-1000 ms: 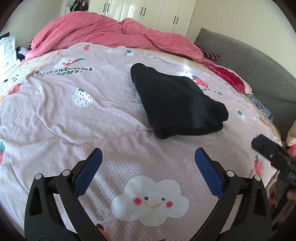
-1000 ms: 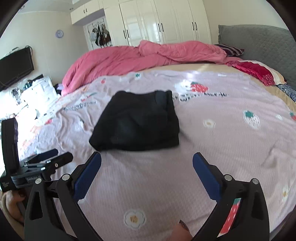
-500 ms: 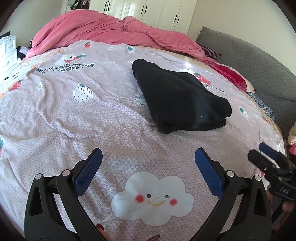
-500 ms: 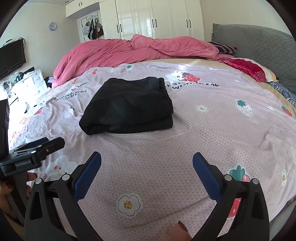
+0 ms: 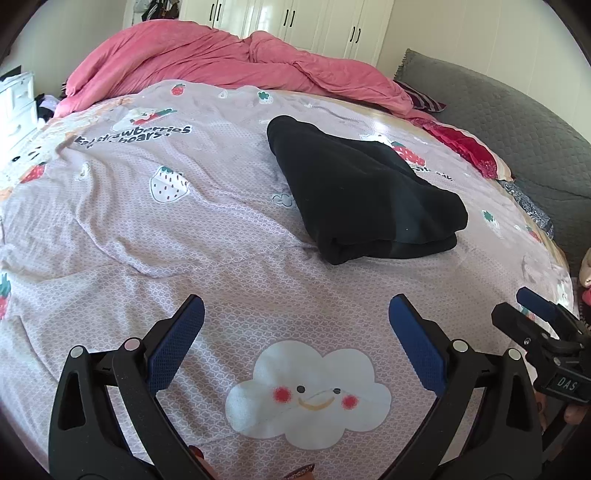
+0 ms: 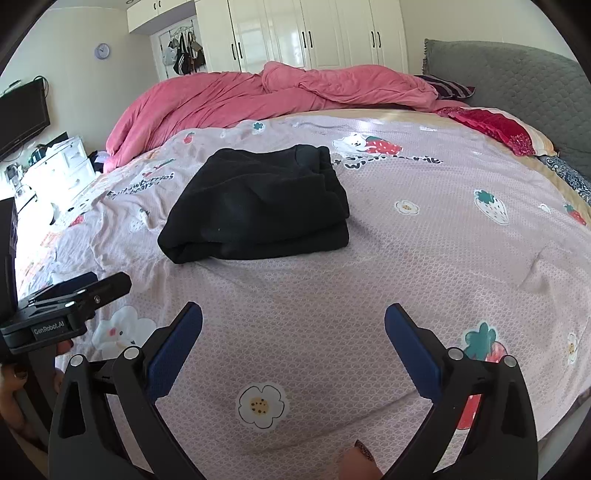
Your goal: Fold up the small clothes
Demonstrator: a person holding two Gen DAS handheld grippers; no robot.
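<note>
The folded black garment (image 5: 365, 192) is soft matt cloth. The bedspread (image 5: 236, 258) is finely textured printed cloth. The far wardrobe doors (image 6: 295, 33) are glossy.

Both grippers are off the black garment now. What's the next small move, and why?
Probably none on the fold itself: keep both grippers clear. The black garment already lies as a compact folded stack on the bedsheet, and the left gripper and right gripper are open, empty and short of it. At most, tidy its looser left edge.
</note>
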